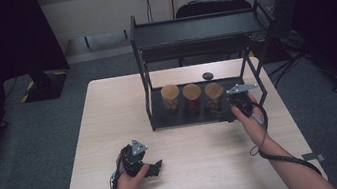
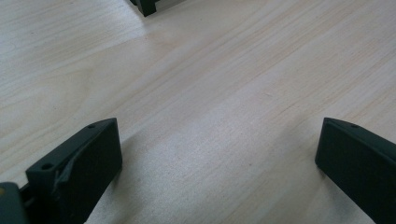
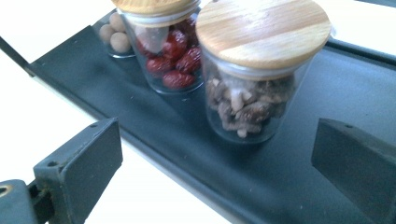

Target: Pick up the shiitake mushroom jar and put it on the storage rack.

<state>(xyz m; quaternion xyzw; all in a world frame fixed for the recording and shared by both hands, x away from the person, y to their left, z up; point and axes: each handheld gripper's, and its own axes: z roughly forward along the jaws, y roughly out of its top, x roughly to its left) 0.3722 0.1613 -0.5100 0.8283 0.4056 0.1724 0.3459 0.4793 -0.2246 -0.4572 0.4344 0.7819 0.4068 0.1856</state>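
Spread wide at the frame's lower centre, the right tool (image 3: 217, 154) is aimed at the nearest jar (image 3: 254, 70) on the rack's lower shelf (image 3: 154, 135) for grasping, while the left tool (image 1: 141, 163), likewise spread, is rested low on the table (image 1: 108, 113).

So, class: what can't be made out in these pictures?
- Small dark object behind the rack, high view: too small to identify.
- Far jar, right gripper view: lid cut off by the top edge, the middle jar partly covers it.
- Rack's top shelf, high view: its raised rim hides the surface.
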